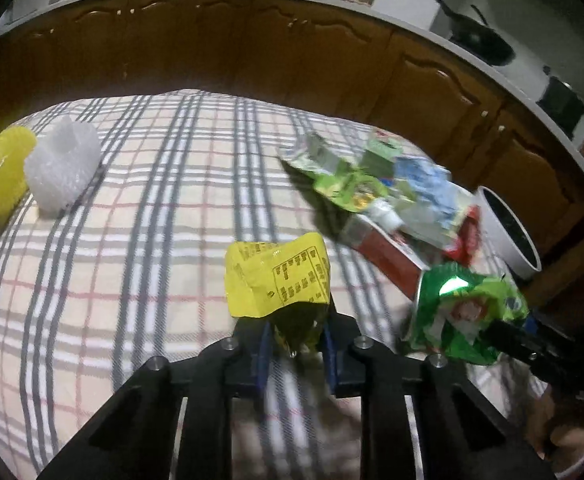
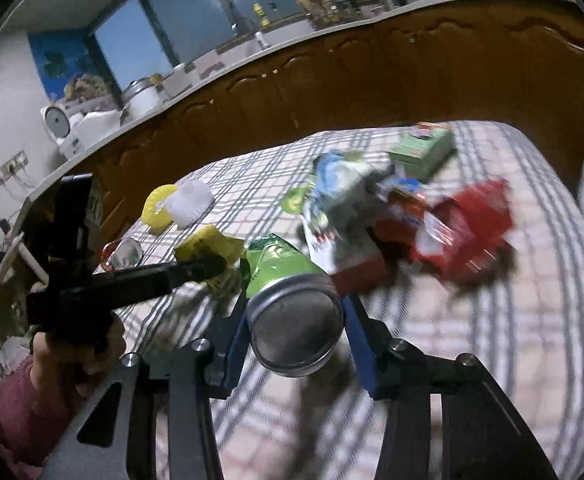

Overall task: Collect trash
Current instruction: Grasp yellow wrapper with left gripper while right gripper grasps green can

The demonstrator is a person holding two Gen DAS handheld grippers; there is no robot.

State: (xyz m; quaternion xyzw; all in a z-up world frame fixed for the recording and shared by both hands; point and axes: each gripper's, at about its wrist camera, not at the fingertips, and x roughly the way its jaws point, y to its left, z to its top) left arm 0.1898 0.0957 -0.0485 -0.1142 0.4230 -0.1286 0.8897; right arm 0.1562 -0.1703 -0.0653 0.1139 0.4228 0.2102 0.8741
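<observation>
1. Trash lies in a loose heap (image 1: 391, 200) on the checked tablecloth (image 1: 132, 240), at about one o'clock from our left claw in the left wrist view; it is wrappers and flattened cartons, piled against one another.
2. We have two pieces in hand. The left claw (image 1: 295, 340) is pinched together on the lower corner of a crumpled yellow wrapper (image 1: 278, 276), which stands up from the blue pads towards twelve o'clock.
3. We judge that this corner grip suits thin foil: it gives the pads a fold to bite on.
4. The right claw (image 2: 295, 320) is clamped on a crushed green can (image 2: 292, 300), one blue pad on each side of its body.
5. The can's long axis runs along the claw's fingers: its round metal end faces back at the right wrist camera, and its crumpled green end points away towards eleven o'clock. Gripped across its width, we judge it unlikely to roll out.
6. A white bin (image 1: 507, 236) stands at the table's edge, just beyond the heap, at two o'clock in the left view. It looks like the place for the trash, and both claws sit near it.
7. A yellow scrubber (image 1: 0, 176) and a white one (image 1: 62, 164) touch each other at ten o'clock, well apart from the heap.
</observation>
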